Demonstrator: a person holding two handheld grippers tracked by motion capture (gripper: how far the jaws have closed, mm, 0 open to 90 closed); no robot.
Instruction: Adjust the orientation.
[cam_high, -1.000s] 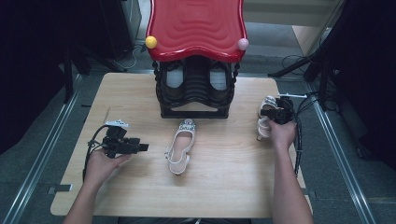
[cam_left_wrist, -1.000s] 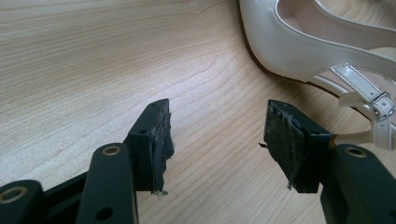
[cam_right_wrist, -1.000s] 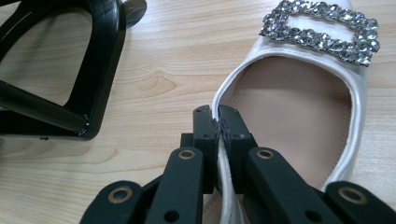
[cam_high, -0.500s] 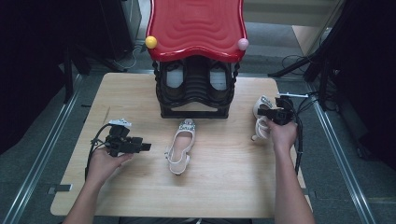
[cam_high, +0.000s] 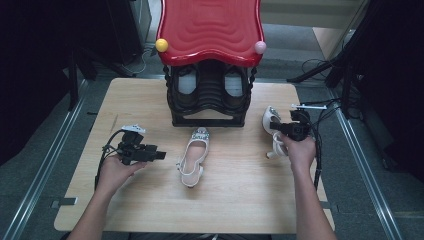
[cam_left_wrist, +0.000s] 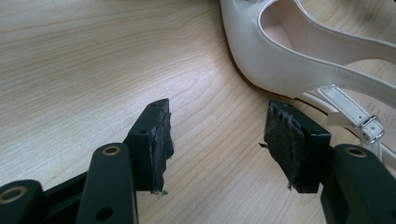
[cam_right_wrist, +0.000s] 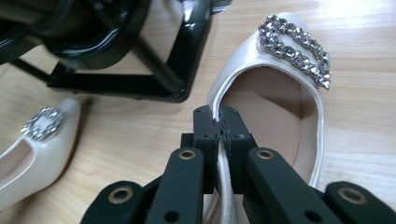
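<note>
**Right jaws clenched on one white shoe, left jaws spread beside the other**

Your worktop (cam_high: 150, 210) fills the middle of the high view, with the red-topped black shoe rack (cam_high: 209, 60) at its upper centre. The loose white shoe (cam_high: 192, 156) lies at mid-frame, toe toward the rack. Right of the rack, your right gripper (cam_right_wrist: 219, 140) pinches the side rim of the held white shoe (cam_right_wrist: 275, 107), jewelled buckle (cam_right_wrist: 295, 45) at its toe. At lower left, your left gripper (cam_left_wrist: 217, 140) rests with jaws released, nothing between them, the loose shoe's heel just beyond.
</note>
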